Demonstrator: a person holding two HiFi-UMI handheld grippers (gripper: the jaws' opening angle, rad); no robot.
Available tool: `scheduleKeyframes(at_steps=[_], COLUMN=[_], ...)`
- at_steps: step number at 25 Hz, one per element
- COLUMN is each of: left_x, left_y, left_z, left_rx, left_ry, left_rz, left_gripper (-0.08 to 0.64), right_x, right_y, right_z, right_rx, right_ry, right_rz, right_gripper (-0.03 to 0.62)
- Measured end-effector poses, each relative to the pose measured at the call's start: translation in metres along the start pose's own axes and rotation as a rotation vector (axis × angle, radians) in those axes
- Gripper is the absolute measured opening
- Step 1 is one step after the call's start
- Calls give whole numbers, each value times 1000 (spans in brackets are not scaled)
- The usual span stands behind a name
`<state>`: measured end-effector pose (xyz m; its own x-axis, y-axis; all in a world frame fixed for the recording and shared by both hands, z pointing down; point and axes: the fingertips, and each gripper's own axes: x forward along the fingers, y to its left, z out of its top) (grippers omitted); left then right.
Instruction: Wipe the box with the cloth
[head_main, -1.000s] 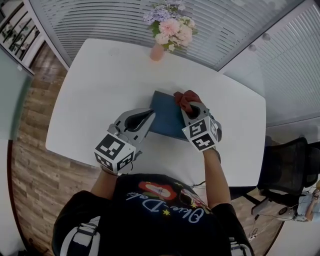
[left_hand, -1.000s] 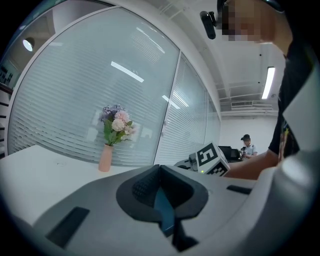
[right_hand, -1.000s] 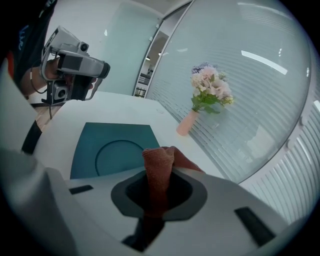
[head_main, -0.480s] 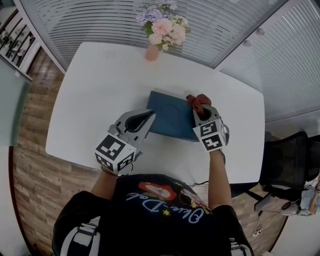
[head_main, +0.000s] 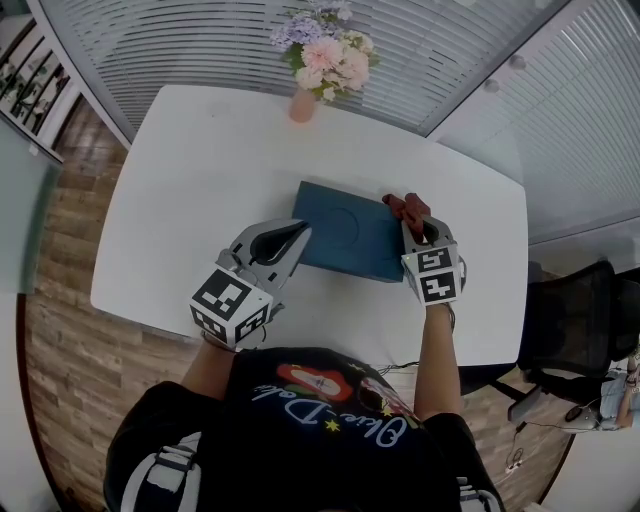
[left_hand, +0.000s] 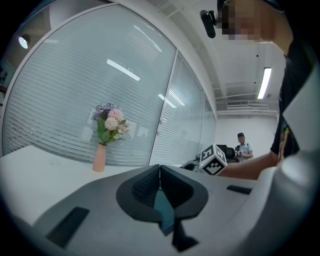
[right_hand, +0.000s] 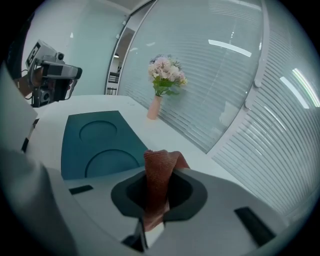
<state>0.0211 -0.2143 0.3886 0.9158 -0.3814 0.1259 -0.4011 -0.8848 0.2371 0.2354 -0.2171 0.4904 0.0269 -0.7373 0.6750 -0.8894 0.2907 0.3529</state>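
Left tongs (head_main: 293, 232): pressed together, tips at the left edge of the dark teal box (head_main: 345, 230), which lies flat mid-tabletop (head_main: 190, 180). Right tongs (head_main: 412, 212): pinching the red-brown cloth (head_main: 396, 204) at the box's right edge. Bare tabletop extends left and toward the flower vase (head_main: 303, 103).

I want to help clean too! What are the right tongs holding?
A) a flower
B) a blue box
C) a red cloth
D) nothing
C: the right tongs are shut on a red cloth that sticks up between them, while the left tongs pinch the edge of the blue box.
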Motion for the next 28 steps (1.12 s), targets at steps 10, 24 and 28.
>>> scheduleKeyframes(at_steps=[10,24,28], left_x=[-2,-29,-34], left_y=[6,42,46], left_z=[-2,-3,-3], left_rx=[-9,-45,-59], left_ry=[-3,-38,-46], left_rz=[21,161,181], left_gripper=[3,3,3], right_x=[-41,-1,10], right_y=[-4,182,209], right_z=[83,153,133], right_rx=[-2,-341,-419], right_ry=[-266,-344,-227], right_rz=[-112,321,412], right_gripper=[32,32,32])
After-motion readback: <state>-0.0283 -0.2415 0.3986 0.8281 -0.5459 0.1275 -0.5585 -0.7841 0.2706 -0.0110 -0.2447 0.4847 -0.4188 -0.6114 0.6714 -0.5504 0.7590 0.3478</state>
